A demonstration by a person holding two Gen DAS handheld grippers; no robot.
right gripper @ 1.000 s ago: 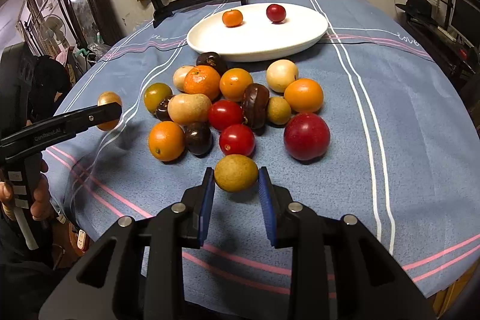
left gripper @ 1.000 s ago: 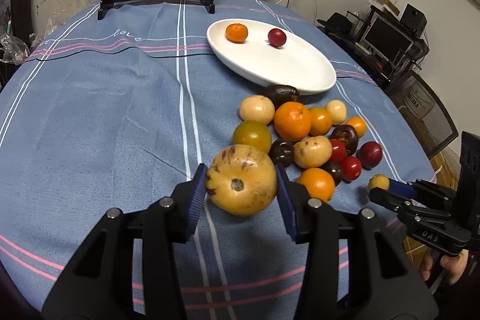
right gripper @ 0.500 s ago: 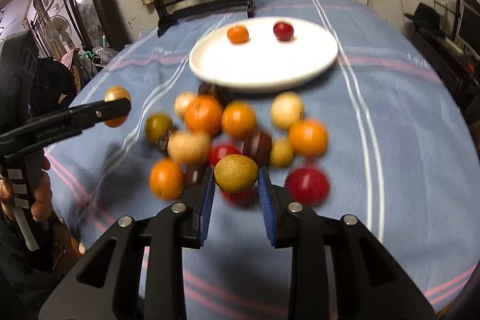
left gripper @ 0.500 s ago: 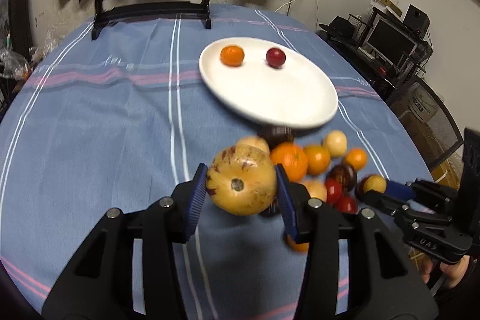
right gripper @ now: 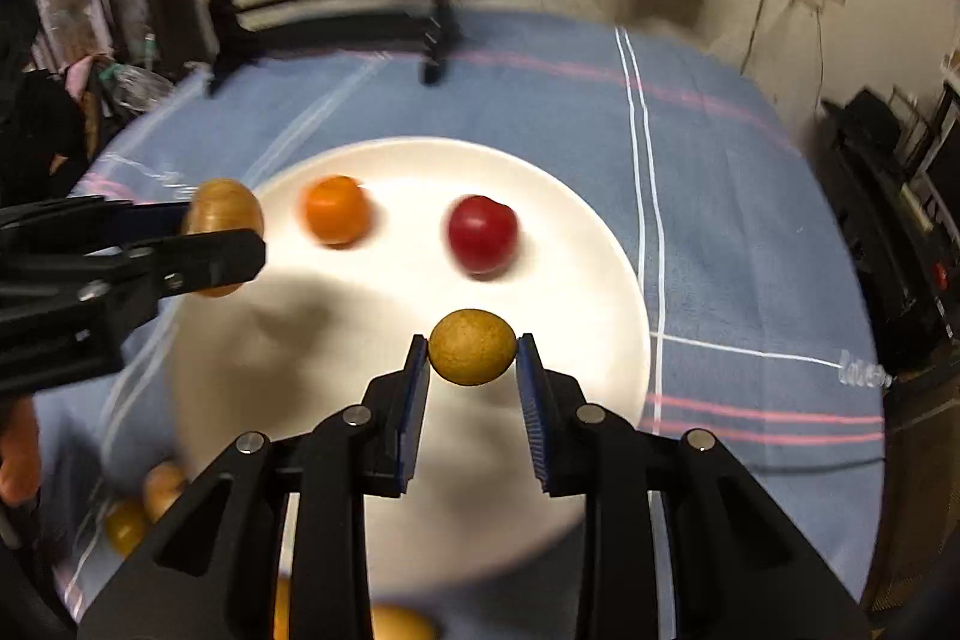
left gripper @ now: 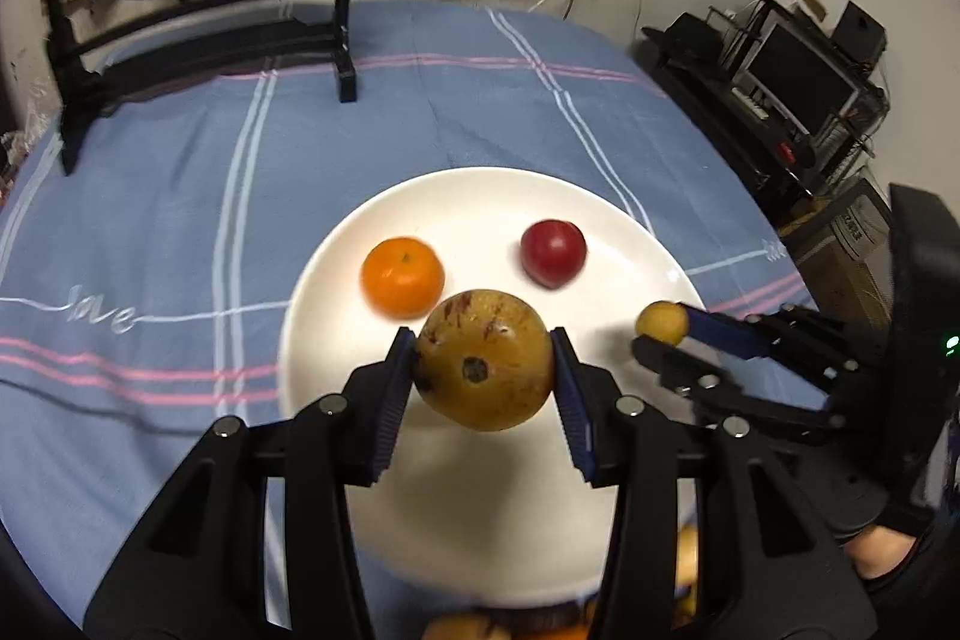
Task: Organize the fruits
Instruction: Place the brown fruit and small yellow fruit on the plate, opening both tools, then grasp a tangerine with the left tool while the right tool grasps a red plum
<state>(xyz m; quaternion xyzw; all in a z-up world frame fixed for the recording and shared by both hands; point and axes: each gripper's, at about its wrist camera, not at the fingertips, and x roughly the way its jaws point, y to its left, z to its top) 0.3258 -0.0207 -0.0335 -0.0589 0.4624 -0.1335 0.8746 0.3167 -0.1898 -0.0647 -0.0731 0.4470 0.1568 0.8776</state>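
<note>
Both grippers have been carried away from the pile of loose fruit and brought over the white plate (left gripper: 312, 280). The left gripper (left gripper: 483, 370) with the large speckled yellow fruit (left gripper: 483, 370) clamped in it, seen a second ago above the striped cloth beside the pile, is now held above the plate's near half, just in front of the orange mandarin (left gripper: 402, 276). The right gripper (right gripper: 472, 347) with its small tan fruit (right gripper: 472, 347) has been moved from the pile's near edge to a spot over the plate, in front of the red fruit (right gripper: 482, 233). The pile has been left behind at the bottom edges of both views. The two grippers are now seen closer together.
</note>
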